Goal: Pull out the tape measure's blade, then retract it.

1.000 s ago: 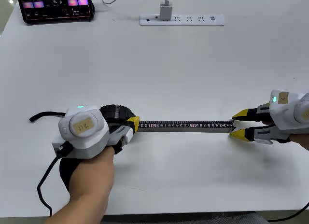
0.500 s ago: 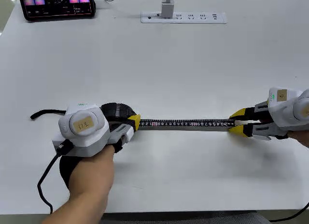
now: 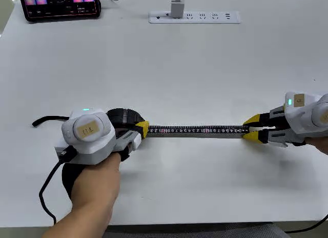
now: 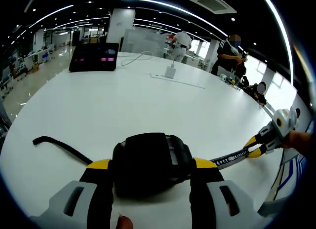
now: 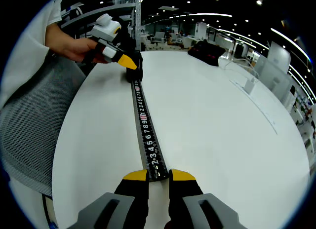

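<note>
You're in an open-plan office: ceiling light strips [image 4: 163,3] above your white table [image 3: 205,84], people [image 4: 228,54] standing beyond it

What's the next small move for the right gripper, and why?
Probably ease the right gripper toward the case, guiding the blade back in. The blade is stretched out straight, the right jaws are shut on its tip, and the left gripper clamps the case. The pull looks done, though pulling a little further is also possible.
</note>
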{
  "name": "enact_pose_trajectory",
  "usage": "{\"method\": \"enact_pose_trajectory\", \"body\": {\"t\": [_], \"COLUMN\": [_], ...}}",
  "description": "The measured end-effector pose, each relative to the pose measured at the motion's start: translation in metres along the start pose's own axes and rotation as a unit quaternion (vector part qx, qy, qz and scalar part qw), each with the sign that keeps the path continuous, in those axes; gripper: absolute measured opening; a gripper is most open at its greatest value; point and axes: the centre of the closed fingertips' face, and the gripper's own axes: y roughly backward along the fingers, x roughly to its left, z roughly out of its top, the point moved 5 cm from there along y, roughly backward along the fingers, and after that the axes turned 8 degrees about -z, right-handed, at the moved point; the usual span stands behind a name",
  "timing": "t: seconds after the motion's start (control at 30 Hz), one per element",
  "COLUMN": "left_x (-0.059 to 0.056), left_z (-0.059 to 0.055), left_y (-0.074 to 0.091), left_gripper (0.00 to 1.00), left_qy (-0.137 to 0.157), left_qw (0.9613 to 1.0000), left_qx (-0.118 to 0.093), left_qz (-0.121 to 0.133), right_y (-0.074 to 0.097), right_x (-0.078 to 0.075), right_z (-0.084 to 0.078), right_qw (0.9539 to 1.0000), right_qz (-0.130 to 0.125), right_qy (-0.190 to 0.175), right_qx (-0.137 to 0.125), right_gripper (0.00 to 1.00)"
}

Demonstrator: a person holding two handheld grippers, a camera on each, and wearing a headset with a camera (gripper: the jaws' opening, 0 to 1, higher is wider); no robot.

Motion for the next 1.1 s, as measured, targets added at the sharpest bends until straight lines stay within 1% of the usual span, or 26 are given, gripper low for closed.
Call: {"method": "enact_pose_trajectory", "body": {"t": [0.27, 0.5, 0.6, 0.73, 1.1], "left_x": [0.000, 0.000, 0.000, 0.001, 0.003], "left_z": [0.001, 0.001, 0.001, 0.000, 0.000], "left_y": [0.000, 0.000, 0.000, 0.000, 0.001], "left_gripper": [0.57, 0.57, 0.57, 0.56, 0.56], "left_qy": [-0.001, 0.001, 0.001, 0.003, 0.013], "left_qw": [1.0000, 1.0000, 1.0000, 1.0000, 0.9998], "left_qx": [0.007, 0.007, 0.005, 0.005, 0.004], "left_qz": [0.000, -0.002, -0.005, -0.007, -0.013], "right_y": [-0.001, -0.001, 0.000, -0.001, -0.007], "right_x": [0.001, 0.001, 0.002, 0.002, 0.005], "right_z": [0.002, 0.001, 0.005, 0.006, 0.016], "right_qw": [1.0000, 1.0000, 1.0000, 1.0000, 0.9999], "right_qz": [-0.002, -0.002, -0.001, 0.000, 0.008], "right_qy": [0.004, 0.002, 0.000, 0.001, 0.005], "right_qx": [0.002, 0.003, -0.003, -0.003, -0.011], "right_gripper": [0.11, 0.10, 0.10, 0.10, 0.10]}}
